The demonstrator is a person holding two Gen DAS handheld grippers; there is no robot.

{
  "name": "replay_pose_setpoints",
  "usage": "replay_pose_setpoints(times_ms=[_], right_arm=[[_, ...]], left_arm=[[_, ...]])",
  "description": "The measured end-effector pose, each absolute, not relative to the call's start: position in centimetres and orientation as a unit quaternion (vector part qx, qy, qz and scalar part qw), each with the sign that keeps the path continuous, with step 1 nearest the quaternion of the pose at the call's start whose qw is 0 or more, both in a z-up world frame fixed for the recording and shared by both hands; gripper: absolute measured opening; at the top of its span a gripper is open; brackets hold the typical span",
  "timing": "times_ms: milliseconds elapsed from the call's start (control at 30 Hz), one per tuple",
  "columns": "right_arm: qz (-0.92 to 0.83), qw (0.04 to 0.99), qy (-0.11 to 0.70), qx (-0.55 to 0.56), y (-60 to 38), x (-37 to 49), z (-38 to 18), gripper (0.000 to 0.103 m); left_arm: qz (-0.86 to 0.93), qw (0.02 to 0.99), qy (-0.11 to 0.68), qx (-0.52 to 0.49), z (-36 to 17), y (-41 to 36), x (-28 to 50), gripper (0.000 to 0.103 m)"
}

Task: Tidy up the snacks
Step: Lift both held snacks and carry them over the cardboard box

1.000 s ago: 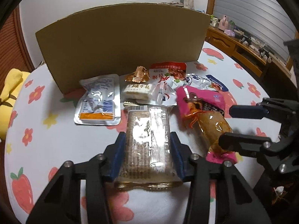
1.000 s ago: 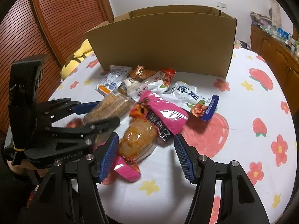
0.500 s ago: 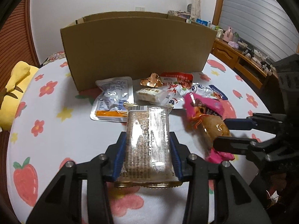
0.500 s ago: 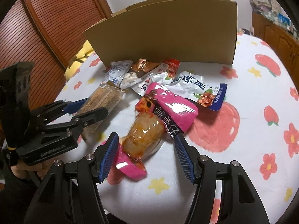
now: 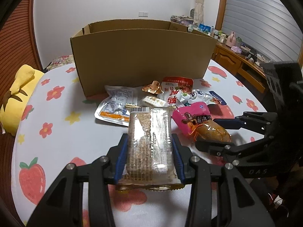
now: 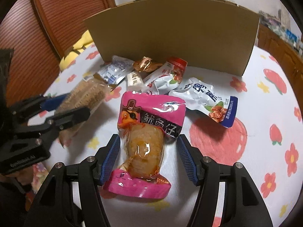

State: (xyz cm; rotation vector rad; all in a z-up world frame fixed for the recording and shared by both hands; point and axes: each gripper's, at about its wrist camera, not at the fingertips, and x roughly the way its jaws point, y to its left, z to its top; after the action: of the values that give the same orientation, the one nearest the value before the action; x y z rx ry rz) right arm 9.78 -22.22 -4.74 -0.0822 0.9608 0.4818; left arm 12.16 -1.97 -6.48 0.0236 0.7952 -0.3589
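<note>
Dim warm indoor light, overhead. Glare on pink pack (image 6: 149,132) film. Soft shadows under packs. Heavy fisheye bending, black corners. Left gripper (image 6: 62,109) motion-blurred.

A yellow plush toy (image 5: 18,94) lies beside the flower-and-strawberry tablecloth (image 5: 56,124); wooden cabinets (image 5: 236,62) stand behind.

Cardboard box (image 5: 140,56) behind snack pile (image 5: 170,94)

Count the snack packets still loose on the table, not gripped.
6: pink squid pouch between the open right gripper pads; white-blue pouch; red-white pouch; gold wrapper; cream bar; clear sachet. More may hide underneath.
</note>
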Motion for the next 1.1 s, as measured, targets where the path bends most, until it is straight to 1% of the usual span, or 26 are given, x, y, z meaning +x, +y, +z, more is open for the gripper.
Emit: replay_pose_setpoints(times_ms=[167, 267, 300, 333, 400, 767, 1100], right_arm=[[0.226, 0.86, 0.454, -0.058, -21.9, 9.6, -4.8, 0.061], [0.223, 0.862, 0.451, -0.07, -21.8, 9.5, -4.8, 0.056], [0.221, 0.862, 0.449, -0.075, -21.8, 9.4, -4.9, 0.053], [0.221, 0.863, 0.448, -0.078, -21.8, 9.3, -4.9, 0.045], [0.222, 0.863, 0.444, -0.089, -21.6, 9.1, -4.9, 0.044], [0.228, 0.866, 0.437, -0.079, -22.3, 8.5, -4.7, 0.041], [0.233, 0.877, 0.415, -0.07, -23.1, 7.3, -2.7, 0.041]], left_arm=[[-0.171, 0.909, 0.381, 0.011, -6.3, -2.0, 11.9, 0.042], [-0.17, 0.91, 0.379, 0.011, -6.2, -1.9, 11.8, 0.042], [-0.169, 0.91, 0.378, 0.011, -6.2, -1.9, 11.7, 0.042], [-0.169, 0.911, 0.377, 0.011, -6.2, -1.8, 11.7, 0.042], [-0.168, 0.911, 0.376, 0.01, -6.1, -1.8, 11.7, 0.042], [-0.164, 0.915, 0.369, 0.014, -5.6, -1.7, 11.4, 0.042], [-0.166, 0.918, 0.359, 0.013, -4.4, -1.8, 11.4, 0.042]])
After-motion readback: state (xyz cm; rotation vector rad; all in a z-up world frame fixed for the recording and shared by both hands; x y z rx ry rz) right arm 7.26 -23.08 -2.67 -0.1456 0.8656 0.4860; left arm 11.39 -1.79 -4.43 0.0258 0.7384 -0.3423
